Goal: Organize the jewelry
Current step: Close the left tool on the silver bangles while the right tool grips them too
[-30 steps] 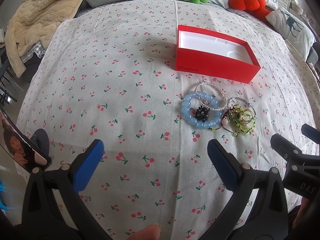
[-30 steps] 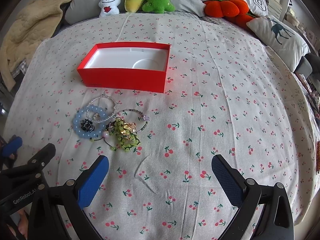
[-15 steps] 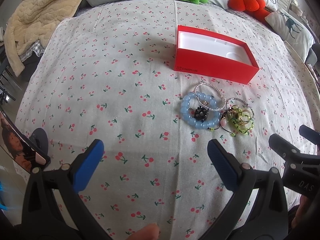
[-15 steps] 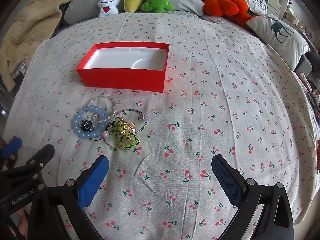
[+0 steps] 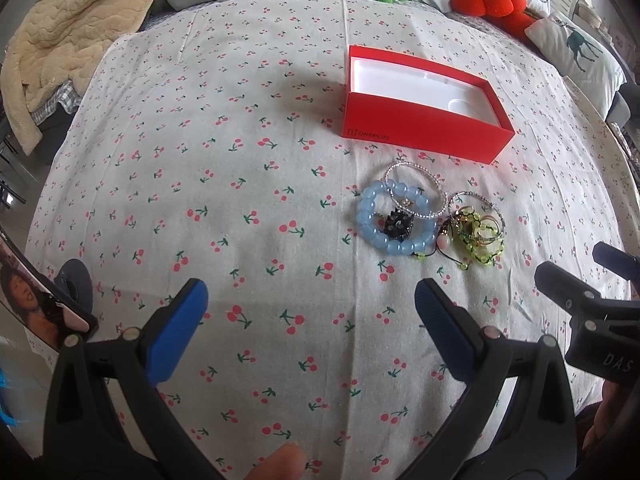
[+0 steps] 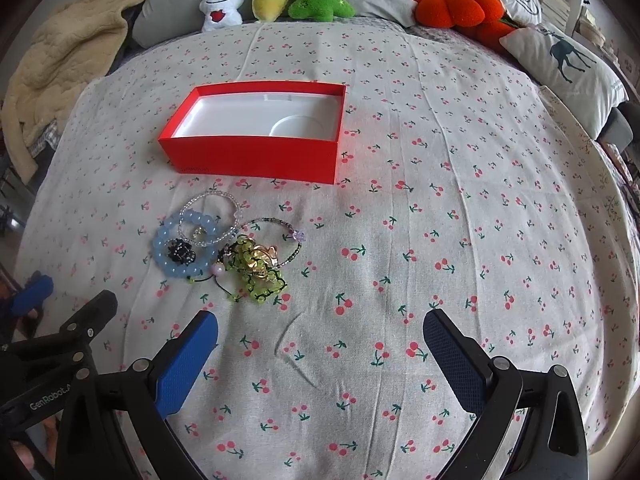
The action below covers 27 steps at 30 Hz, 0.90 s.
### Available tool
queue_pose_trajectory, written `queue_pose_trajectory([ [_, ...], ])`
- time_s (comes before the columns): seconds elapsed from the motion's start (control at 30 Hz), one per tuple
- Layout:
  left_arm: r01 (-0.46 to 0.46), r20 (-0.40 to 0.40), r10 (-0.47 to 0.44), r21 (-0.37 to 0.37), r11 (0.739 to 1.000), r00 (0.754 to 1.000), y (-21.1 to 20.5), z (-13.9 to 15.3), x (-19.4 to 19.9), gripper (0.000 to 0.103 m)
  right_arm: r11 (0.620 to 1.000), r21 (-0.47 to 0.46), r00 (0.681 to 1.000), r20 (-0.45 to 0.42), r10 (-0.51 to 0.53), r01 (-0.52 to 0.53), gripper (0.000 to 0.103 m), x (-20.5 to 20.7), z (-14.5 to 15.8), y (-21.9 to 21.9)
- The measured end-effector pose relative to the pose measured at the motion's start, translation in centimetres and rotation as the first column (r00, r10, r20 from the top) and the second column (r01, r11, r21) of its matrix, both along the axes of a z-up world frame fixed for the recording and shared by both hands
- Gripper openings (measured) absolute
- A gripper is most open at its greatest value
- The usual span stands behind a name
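Very little is changed since a second ago: the left tongs (image 5: 310, 308) and right tongs (image 6: 320, 338) are still held wide apart and empty above the bed (image 6: 440, 184). The jewelry pile (image 6: 224, 248) lies untouched at 6 o'clock of the empty red box (image 6: 256, 156). No piece is picked up yet.

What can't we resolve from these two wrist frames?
- Jewelry pile: strands overlap in both views; piece count unclear.
- Black item inside the blue bead bracelet: too small to identify.
- Red box: near wall hides part of its floor.
- Right gripper: cut off in the left wrist view.
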<state>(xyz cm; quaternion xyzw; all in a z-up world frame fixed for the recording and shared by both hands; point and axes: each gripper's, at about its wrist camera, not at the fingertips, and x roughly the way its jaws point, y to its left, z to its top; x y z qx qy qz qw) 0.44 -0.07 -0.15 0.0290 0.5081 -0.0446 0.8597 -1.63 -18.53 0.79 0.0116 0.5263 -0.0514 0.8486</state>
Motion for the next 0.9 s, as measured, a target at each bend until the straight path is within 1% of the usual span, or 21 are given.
queue_pose_trajectory([
  [0.07, 0.024, 0.015, -0.024, -0.012, 1.0, 1.0, 0.0, 0.3, 0.2, 0.103, 1.0, -0.004, 1.0, -0.003, 0.008, -0.008, 0.103, 0.4, 0.2, -0.1],
  [0.13, 0.041, 0.028, -0.041, 0.001, 0.999, 0.999, -0.1, 0.6, 0.5, 0.103, 1.0, 0.006, 1.0, 0.011, -0.006, 0.006, 0.103, 0.7, 0.6, -0.6],
  [0.2, 0.055, 0.023, -0.055, 0.003, 0.998, 0.998, 0.0, 0.7, 1.1, 0.103, 1.0, 0.022, 1.0, 0.01, -0.014, 0.014, 0.103, 1.2, 0.9, -1.1],
  [0.3, 0.087, -0.023, -0.088, -0.039, 0.995, 0.996, 0.2, 0.7, 2.4, 0.103, 0.997, 0.071, 1.0, -0.006, -0.021, 0.021, 0.103, 2.2, 1.1, -1.9],
  [0.43, 0.094, -0.028, -0.098, -0.121, 0.988, 0.995, 0.8, 0.6, 4.0, 0.103, 0.988, 0.151, 0.999, -0.037, -0.005, 0.011, 0.103, 3.8, 0.6, -2.7],
  [0.47, 0.087, -0.038, -0.095, -0.155, 0.984, 0.995, 1.0, 0.4, 4.5, 0.099, 0.985, 0.171, 0.999, -0.042, 0.001, 0.006, 0.103, 4.3, 0.4, -2.9],
  [0.5, 0.084, -0.051, -0.096, -0.192, 0.978, 0.994, 1.2, 0.2, 5.1, 0.093, 0.982, 0.19, 0.999, -0.05, 0.006, 0.003, 0.103, 4.6, 0.1, -3.0],
  [0.53, 0.084, -0.061, -0.099, -0.22, 0.972, 0.993, 1.2, 0.0, 5.6, 0.089, 0.977, 0.214, 0.998, -0.056, 0.014, -0.002, 0.101, 5.1, -0.2, -3.1],
  [0.57, 0.085, -0.068, -0.105, -0.244, 0.966, 0.992, 1.1, -0.1, 6.1, 0.081, 0.971, 0.239, 0.998, -0.061, 0.021, -0.006, 0.099, 5.5, -0.4, -3.2],
  [0.6, 0.09, -0.073, -0.113, -0.265, 0.96, 0.991, 1.0, -0.2, 6.6, 0.076, 0.965, 0.261, 0.997, -0.069, 0.024, -0.005, 0.094, 5.9, -0.7, -3.3],
  [0.63, 0.096, -0.078, -0.122, -0.285, 0.954, 0.989, 0.9, -0.3, 7.0, 0.074, 0.961, 0.276, 0.997, -0.078, 0.026, -0.004, 0.088, 6.3, -1.1, -3.3],
  [0.67, 0.1, -0.081, -0.13, -0.305, 0.947, 0.988, 0.7, -0.3, 7.4, 0.068, 0.957, 0.29, 0.996, -0.085, 0.03, -0.004, 0.086, 6.7, -1.4, -3.3],
  [0.7, 0.103, -0.087, -0.138, -0.321, 0.941, 0.987, 0.5, -0.5, 7.8, 0.063, 0.953, 0.302, 0.995, -0.094, 0.034, -0.004, 0.08, 7.1, -1.7, -3.3],
  [0.73, 0.108, -0.094, -0.148, -0.339, 0.935, 0.985, 0.3, -0.7, 8.2, 0.06, 0.951, 0.31, 0.994, -0.104, 0.037, -0.003, 0.074, 7.4, -2.1, -3.3],
  [0.77, 0.113, -0.1, -0.157, -0.352, 0.929, 0.982, 0.0, -0.9, 8.5, 0.053, 0.948, 0.317, 0.993, -0.113, 0.039, -0.002, 0.071, 7.8, -2.5, -3.3],
  [0.8, 0.117, -0.106, -0.166, -0.361, 0.925, 0.981, -0.3, -1.1, 8.9, 0.048, 0.946, 0.324, 0.992, -0.122, 0.042, 0.0, 0.065, 8.0, -2.9, -3.3],
  [0.83, 0.122, -0.11, -0.173, -0.368, 0.922, 0.979, -0.5, -1.4, 9.2, 0.045, 0.944, 0.329, 0.99, -0.131, 0.044, 0.002, 0.059, 8.3, -3.2, -3.2],
  [0.9, 0.13, -0.112, -0.184, -0.372, 0.919, 0.977, -1.0, -1.8, 9.9, 0.038, 0.941, 0.338, 0.988, -0.146, 0.045, 0.007, 0.051, 8.7, -3.8, -3.4],
])
